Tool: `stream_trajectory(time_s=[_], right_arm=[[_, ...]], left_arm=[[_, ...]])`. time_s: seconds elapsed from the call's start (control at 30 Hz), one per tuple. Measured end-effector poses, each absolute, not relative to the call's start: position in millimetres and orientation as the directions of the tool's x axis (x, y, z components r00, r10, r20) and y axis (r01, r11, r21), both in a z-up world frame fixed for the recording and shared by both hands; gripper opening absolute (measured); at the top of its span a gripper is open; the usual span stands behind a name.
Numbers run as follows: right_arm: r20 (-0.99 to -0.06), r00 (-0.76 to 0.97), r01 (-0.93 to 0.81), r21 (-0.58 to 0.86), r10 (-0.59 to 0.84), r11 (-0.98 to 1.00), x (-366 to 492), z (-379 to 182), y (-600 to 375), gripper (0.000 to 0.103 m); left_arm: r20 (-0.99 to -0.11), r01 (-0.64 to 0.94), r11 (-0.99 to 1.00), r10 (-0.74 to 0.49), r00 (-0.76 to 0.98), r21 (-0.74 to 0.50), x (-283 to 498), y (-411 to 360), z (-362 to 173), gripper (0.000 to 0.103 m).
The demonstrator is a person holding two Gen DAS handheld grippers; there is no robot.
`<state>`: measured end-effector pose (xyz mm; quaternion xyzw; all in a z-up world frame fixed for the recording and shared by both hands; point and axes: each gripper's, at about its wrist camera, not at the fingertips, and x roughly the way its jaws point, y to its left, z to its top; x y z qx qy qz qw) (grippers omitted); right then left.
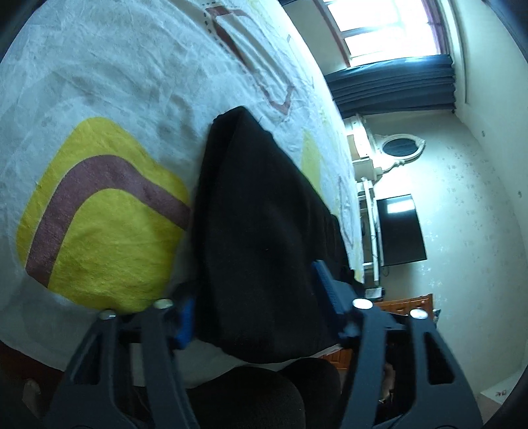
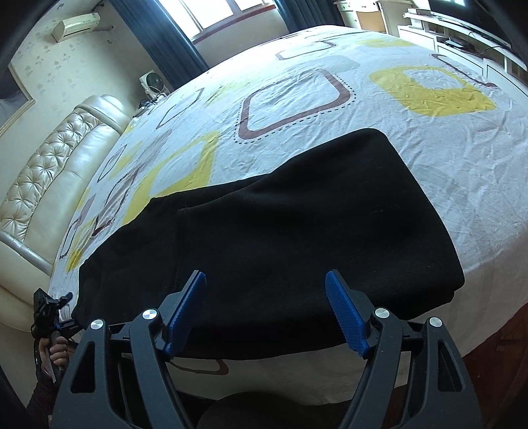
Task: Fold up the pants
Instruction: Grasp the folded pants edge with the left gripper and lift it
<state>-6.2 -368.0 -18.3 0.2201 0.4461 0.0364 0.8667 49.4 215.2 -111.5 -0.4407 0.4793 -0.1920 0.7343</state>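
Black pants (image 2: 313,214) lie folded lengthwise on the patterned bed sheet (image 2: 297,92), near the front edge. My right gripper (image 2: 265,273) hovers open over their near edge, blue pads wide apart and holding nothing. At the far left of the right wrist view, a hand (image 2: 57,353) holds my left gripper (image 2: 54,303) at the pants' left end. In the left wrist view the pants (image 1: 257,198) run away between the fingers of my left gripper (image 1: 255,297). Its pads stand apart on either side of the cloth, and no pinch shows.
A tufted cream headboard (image 2: 49,165) bounds the bed on the left. Beyond the bed are a window with dark curtains (image 1: 396,82), a wall television (image 1: 399,231) and white shelving (image 2: 462,29). Wooden floor (image 2: 495,346) lies past the bed's front right corner.
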Motion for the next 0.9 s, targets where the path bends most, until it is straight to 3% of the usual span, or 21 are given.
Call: stream_trajectory(time_s=[0.03,0.1,0.2,0.4,0.63,0.9], right_arm=[[-0.757,0.599,0.133,0.415,0.26,0.9,-6,-19,-368,0.074],[-0.757,0.599,0.134,0.417,0.262,0.899,-6,-19,-368,0.074],[-0.755,0.602,0.134,0.417,0.26,0.899,-7,-18,-368,0.074],[-0.746,0.617,0.142,0.417,0.249,0.898,-8,-16,-369,0.074],[-0.735,0.63,0.156,0.438,0.252,0.885,-12,-13,-369,0.074],[-0.715,0.65,0.162,0.461,0.257,0.872,-14,-9,-372,0.074]], left_arm=[[-0.554,-0.155,0.552,-0.692,0.464,-0.819,50,215,-114,0.03],[-0.564,-0.175,0.554,-0.683,0.463,-0.814,49,218,-117,0.02],[-0.548,-0.19,0.526,-0.692,0.47,-0.829,49,220,-112,0.014],[-0.488,-0.037,0.553,-0.7,0.522,-0.833,55,194,-40,0.013],[-0.515,0.187,0.683,-0.676,0.526,-0.706,60,88,49,0.013],[-0.558,0.363,0.672,-0.739,0.377,-0.645,83,-70,72,0.013]])
